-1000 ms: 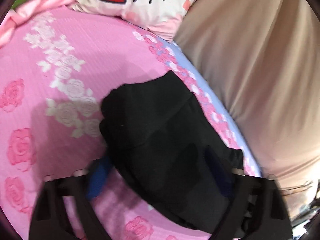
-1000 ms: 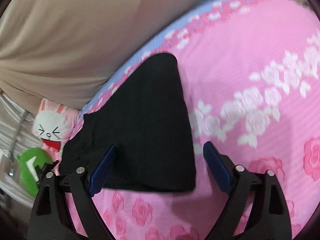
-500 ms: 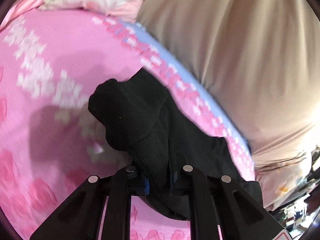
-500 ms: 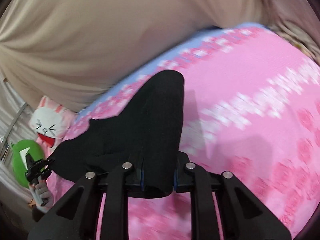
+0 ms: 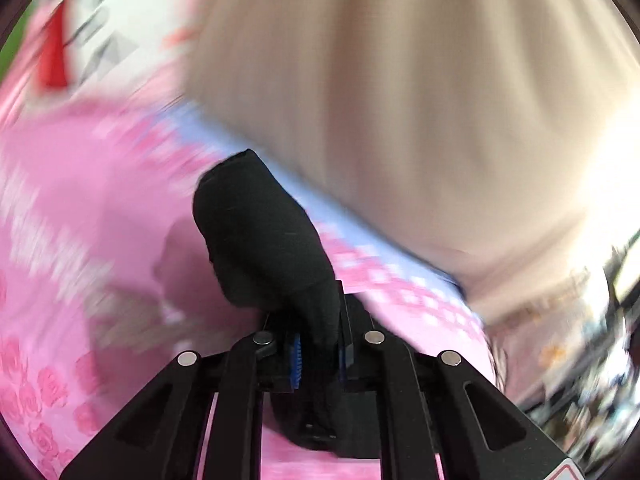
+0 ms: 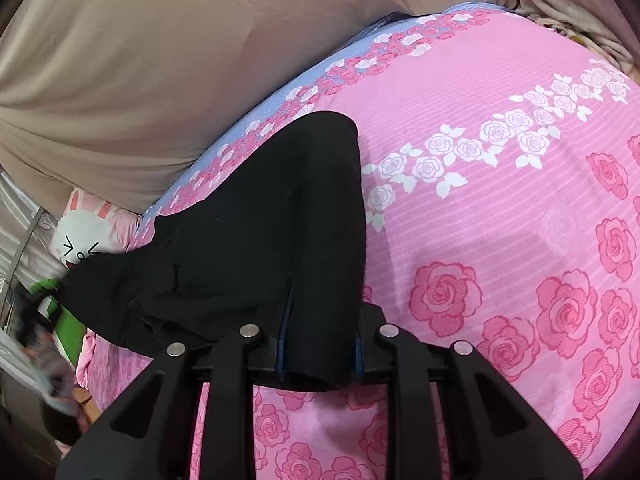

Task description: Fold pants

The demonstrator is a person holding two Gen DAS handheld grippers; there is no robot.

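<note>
The black pants (image 6: 272, 220) lie on a pink rose-print bedsheet (image 6: 500, 240), partly folded. My right gripper (image 6: 318, 354) is shut on the near edge of the pants, with black cloth pinched between its blue pads. My left gripper (image 5: 318, 354) is shut on another bunched part of the pants (image 5: 260, 240) and holds it lifted above the sheet. The left wrist view is blurred by motion. The cloth hides the fingertips in both views.
A large beige cushion (image 6: 160, 60) runs along the far side of the bed and also shows in the left wrist view (image 5: 400, 100). A white rabbit plush (image 6: 84, 236) and a green object (image 6: 68, 324) lie at the left. Cluttered shelves (image 5: 580, 360) stand right.
Both grippers went from open around the pants to shut on the cloth. The left gripper has since lifted its bunch and swung quickly, and the right one has raised its edge.
</note>
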